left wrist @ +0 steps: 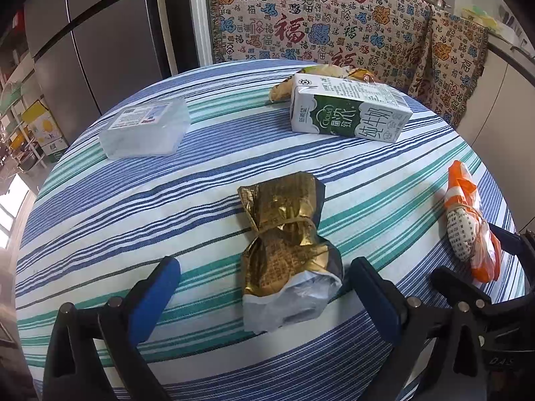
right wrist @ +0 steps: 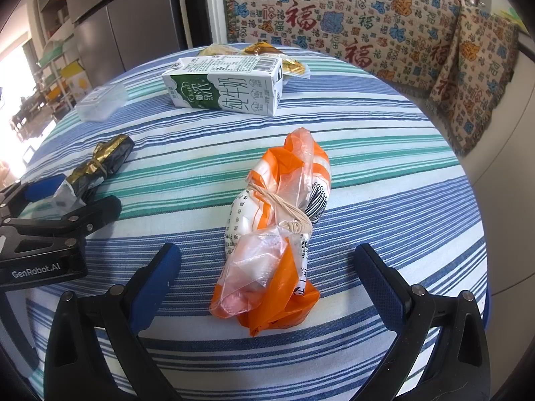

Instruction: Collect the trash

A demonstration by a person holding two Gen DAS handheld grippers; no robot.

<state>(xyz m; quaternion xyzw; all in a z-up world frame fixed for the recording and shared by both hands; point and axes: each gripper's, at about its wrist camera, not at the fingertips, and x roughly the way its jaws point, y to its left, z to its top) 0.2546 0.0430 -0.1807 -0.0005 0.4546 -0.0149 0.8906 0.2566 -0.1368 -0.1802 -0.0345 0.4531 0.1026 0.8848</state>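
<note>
Round table under a blue, green and white striped cloth (left wrist: 100, 220), grey fridge doors (left wrist: 100, 40) in the upper left of the frame, and a woven throw printed with red Chinese characters (left wrist: 334, 20) draped across the top — a cluttered home kitchen corner.

Left gripper (left wrist: 264, 297) has its jaws spread wide and holds nothing. They straddle the near end of the crumpled gold foil wrapper tied with a rubber band (left wrist: 287, 244), lower centre of the left view.

Right gripper (right wrist: 267, 284) is the same: jaws wide, either side of the orange and clear plastic bag bundle bound with string (right wrist: 277, 234), centre of the right view. No contact visible on either.

My read: both are set for a pinch.
- Close low on the bulk, not on the loose ends; thin film will likely slip out.
- Foil should crush and hold.
- Orange bundle looks soft — squeeze near the string knot.
- Grippers sit near each other; lift straight up to avoid clashing.

Still lying on the cloth:
- white and green milk carton on its side (left wrist: 351, 110), upper right of centre
- yellow snack wrappers (right wrist: 267, 55) just behind the carton
- translucent plastic box with a label (left wrist: 147, 127), upper left

No bin is visible in either view.
</note>
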